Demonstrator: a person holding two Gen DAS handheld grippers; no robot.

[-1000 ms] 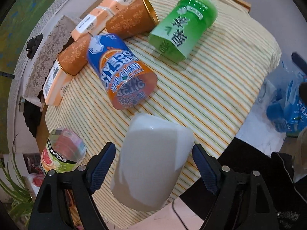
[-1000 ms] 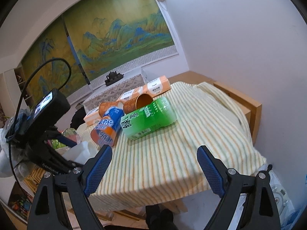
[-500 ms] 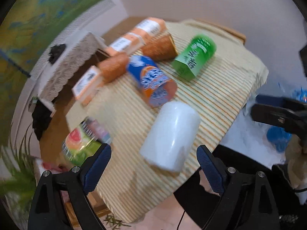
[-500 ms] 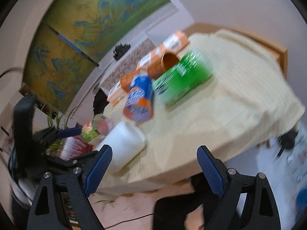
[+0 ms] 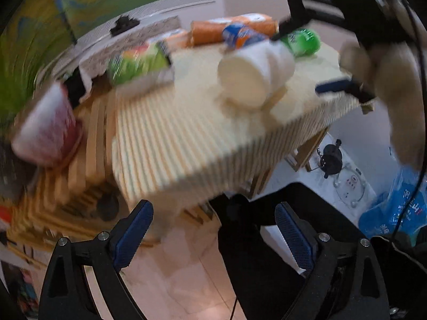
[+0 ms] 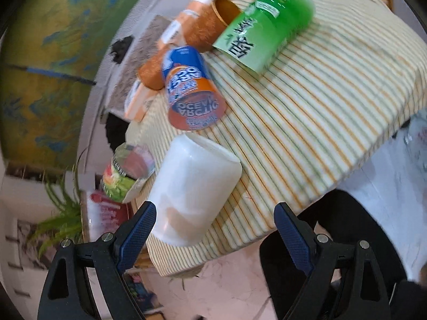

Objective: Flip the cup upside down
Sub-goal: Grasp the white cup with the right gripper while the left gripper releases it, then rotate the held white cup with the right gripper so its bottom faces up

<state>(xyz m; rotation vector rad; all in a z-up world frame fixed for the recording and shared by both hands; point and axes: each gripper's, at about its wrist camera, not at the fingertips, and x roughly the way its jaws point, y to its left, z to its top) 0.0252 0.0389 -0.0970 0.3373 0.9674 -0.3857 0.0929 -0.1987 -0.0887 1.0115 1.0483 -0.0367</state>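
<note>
Since half a second ago the left gripper has pulled back and low off the table edge, view heavily motion-blurred, while the right gripper has swung in over the near edge of the striped tablecloth toward the white cup. Left to right in the right wrist view: a green plant at far left, a red-and-white container low beside the table, a fruit-print cup at the table's left edge, then the white cup lying on its side near the front edge of the cloth, just ahead of and touching or nearly touching the left finger tip; can't tell which. Behind it a blue-and-orange cup on its side, orange boxes and brown tubes behind that, and a green cup on its side further right. Right gripper jaws wide apart, nothing between the pads; the cup sits off toward the left finger, not centred. Left wrist view: red-and-white container at left, fruit-print cup blurred, white cup on its side on the tablecloth well ahead of the gripper, its round end facing the camera. The right gripper shows at upper right, one finger above the cup and one blue pad to the right of it, held by the person's hand. Left gripper jaws wide apart and empty, over the floor.
</note>
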